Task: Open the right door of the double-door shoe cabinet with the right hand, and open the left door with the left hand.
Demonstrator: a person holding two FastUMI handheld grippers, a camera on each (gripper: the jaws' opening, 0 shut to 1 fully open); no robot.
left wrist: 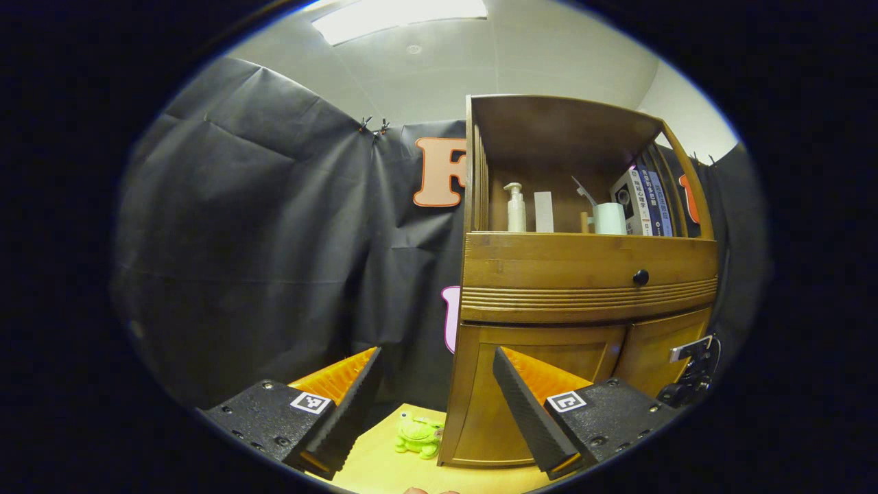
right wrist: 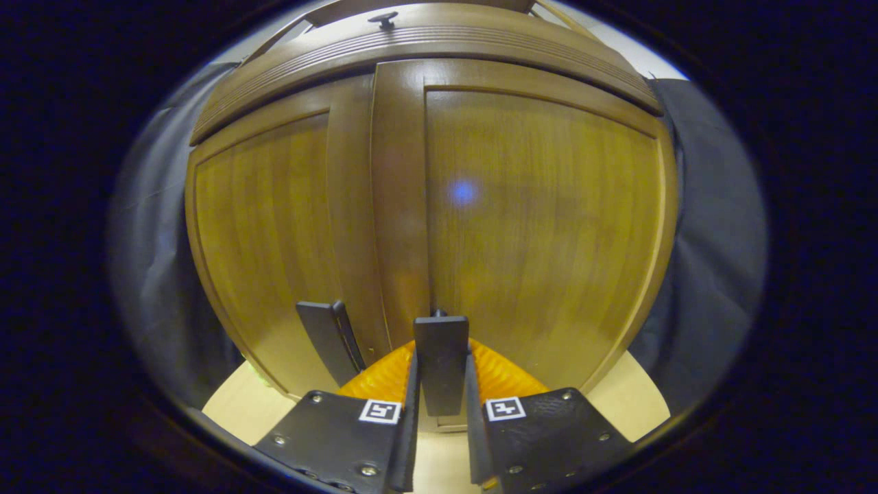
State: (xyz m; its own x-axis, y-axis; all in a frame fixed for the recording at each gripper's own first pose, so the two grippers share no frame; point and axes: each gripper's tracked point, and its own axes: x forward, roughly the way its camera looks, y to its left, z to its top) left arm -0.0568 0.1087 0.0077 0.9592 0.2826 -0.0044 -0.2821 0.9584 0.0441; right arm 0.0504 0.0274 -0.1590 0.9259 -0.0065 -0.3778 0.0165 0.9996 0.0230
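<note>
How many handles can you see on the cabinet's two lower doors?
2. The right door's handle sits between the right gripper fingers, which press on it. The left door's handle stands just left of it, untouched. The drawer above has a separate round knob.

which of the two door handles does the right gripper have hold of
The right door's handle: the right gripper is shut on it. The left door's handle stands free beside it, untouched.

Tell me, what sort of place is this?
Likely a staged booth set up like a home: black cloth for walls, a wooden shoe cabinet, and a pump bottle and books on its shelf.
</note>
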